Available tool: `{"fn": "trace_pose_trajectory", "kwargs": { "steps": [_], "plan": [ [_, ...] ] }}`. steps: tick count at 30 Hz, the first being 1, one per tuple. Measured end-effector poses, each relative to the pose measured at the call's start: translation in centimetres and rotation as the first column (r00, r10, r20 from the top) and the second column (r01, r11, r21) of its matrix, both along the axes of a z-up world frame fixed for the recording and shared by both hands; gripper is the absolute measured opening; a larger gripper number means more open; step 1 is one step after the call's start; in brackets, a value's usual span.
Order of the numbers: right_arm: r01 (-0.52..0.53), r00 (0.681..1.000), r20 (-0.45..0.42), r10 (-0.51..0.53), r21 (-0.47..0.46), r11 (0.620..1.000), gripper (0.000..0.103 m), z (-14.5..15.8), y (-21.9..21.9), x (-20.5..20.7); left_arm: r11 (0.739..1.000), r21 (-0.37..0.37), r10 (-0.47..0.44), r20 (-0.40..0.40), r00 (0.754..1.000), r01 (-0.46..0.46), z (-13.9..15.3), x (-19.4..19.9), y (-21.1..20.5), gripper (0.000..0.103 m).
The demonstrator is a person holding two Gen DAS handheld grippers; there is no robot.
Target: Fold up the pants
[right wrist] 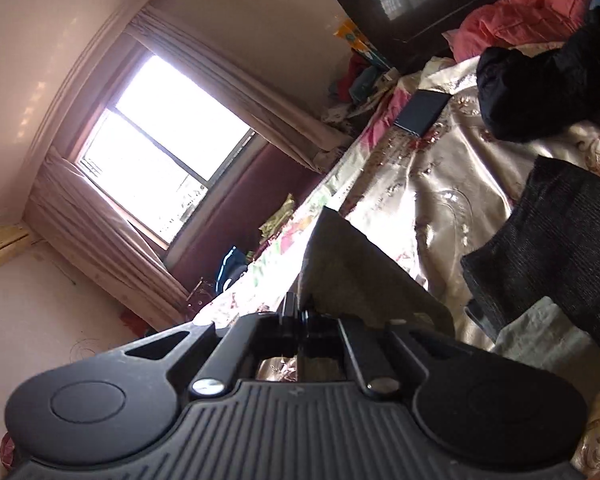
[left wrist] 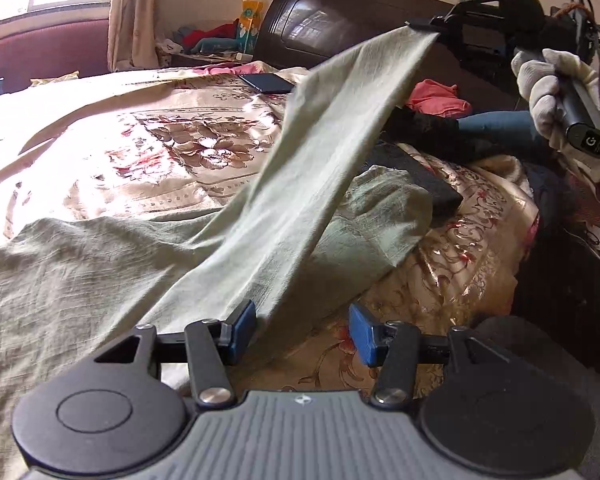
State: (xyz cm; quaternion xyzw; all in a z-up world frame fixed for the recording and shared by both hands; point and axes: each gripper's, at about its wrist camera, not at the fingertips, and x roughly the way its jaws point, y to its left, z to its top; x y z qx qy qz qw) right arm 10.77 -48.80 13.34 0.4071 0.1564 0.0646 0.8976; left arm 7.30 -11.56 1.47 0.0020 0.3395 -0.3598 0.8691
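Mid-fold: right hand-held gripper (left wrist: 420, 26) clenched on hem of pale green pants (left wrist: 204, 248), lifting one leg off the bed (left wrist: 100, 128). Left hand-held gripper (left wrist: 302, 330) released, fabric between jaws, ungripped. Next: carry hem across.

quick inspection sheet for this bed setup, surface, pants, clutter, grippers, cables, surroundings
surface: floral bedspread, sunlit at left.
job's things: green pants, one end lifted, the rest lying rumpled on the bed.
clutter: phone, pink cloth, black garment, dark folded cloth.
grippers: left gripper open, fabric against one pad; right gripper shut on the pants' end, in a gloved hand.
cables: black cables by the right gripper.
surroundings: window, curtains, dark headboard.
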Motion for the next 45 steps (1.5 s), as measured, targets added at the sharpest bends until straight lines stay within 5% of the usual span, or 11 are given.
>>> {"fn": "trace_pose_trajectory", "kwargs": {
  "steps": [3, 7, 11, 20, 27, 33, 40, 45],
  "plan": [
    [0.052, 0.994, -0.101, -0.051, 0.008, 0.999, 0.003, -3.5, -1.5, -1.4, 1.000, -0.002, -0.005, -0.003, 1.000, 0.005, -0.4, 0.0, -0.1, 0.067],
    [0.163, 0.928, -0.340, -0.153, 0.000, 0.987, 0.003, -11.8, -3.6, -1.8, 0.999, 0.031, -0.028, -0.041, 0.999, 0.029, -1.8, 0.2, -1.2, 0.068],
    [0.188, 0.894, -0.411, -0.179, -0.019, 0.982, 0.008, -15.8, -4.6, -1.9, 0.995, 0.073, -0.056, -0.061, 0.997, 0.060, -2.4, -0.1, -1.9, 0.068],
    [0.209, 0.918, -0.360, -0.165, 0.087, 0.974, 0.012, -17.1, -5.9, -2.3, 0.993, 0.097, -0.061, -0.096, 0.994, 0.070, -3.2, 0.4, -3.1, 0.068],
    [0.251, 0.958, -0.164, -0.233, 0.100, 0.963, 0.006, -13.6, -5.5, -4.3, 0.989, 0.117, -0.079, -0.096, 0.992, 0.090, -3.3, 0.5, -3.5, 0.068],
    [0.316, 0.910, -0.332, -0.247, 0.172, 0.933, 0.011, -17.9, -6.4, -4.3, 0.990, 0.110, -0.080, -0.106, 0.991, 0.091, -3.7, 0.7, -3.6, 0.068],
    [0.364, 0.892, -0.364, -0.267, 0.231, 0.902, 0.020, -19.8, -6.6, -6.3, 0.990, 0.104, -0.087, -0.112, 0.990, 0.098, -3.9, 0.8, -3.6, 0.068],
    [0.349, 0.909, -0.333, -0.250, 0.278, 0.895, 0.022, -21.2, -6.6, -5.2, 0.989, 0.104, -0.090, -0.113, 0.990, 0.102, -3.9, 0.8, -3.6, 0.068]
  ]
}}
